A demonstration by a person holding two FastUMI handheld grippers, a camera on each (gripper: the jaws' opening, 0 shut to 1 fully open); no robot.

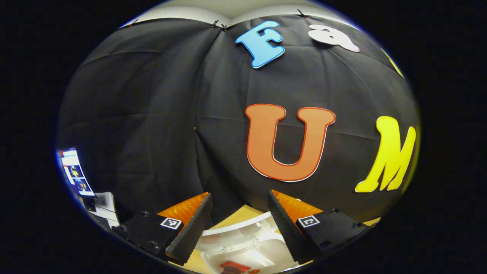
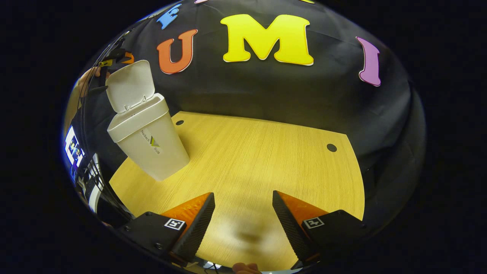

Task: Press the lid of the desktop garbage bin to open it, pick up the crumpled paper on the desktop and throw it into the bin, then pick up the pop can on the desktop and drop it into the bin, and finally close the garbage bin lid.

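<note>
Left gripper hanging above the small white plastic desktop bin, fingers spread wide, nothing between them. Seen in the left gripper view from above: bin's open mouth directly below and between the fingers, a red shape visible inside near the lower edge, too cut off to identify. Bin rim partly hidden behind both fingers; a sliver of light wooden tabletop just past it.

Right gripper held over bare tabletop, fingers likewise parted and empty. In the right gripper view, same white bin standing well apart, far to the left and ahead, near the table's back left corner. Flip lid raised upright on its rear hinge, leaning back. Small printed label on the bin's front wall. Behind the lid, at the upper left edge, a hand and part of the other gripper, strongly distorted and hard to make out. Two dark round holes in the tabletop. Soft shadow on the wood between the right fingers. Screen and cables at the left edge, blurred.
</note>
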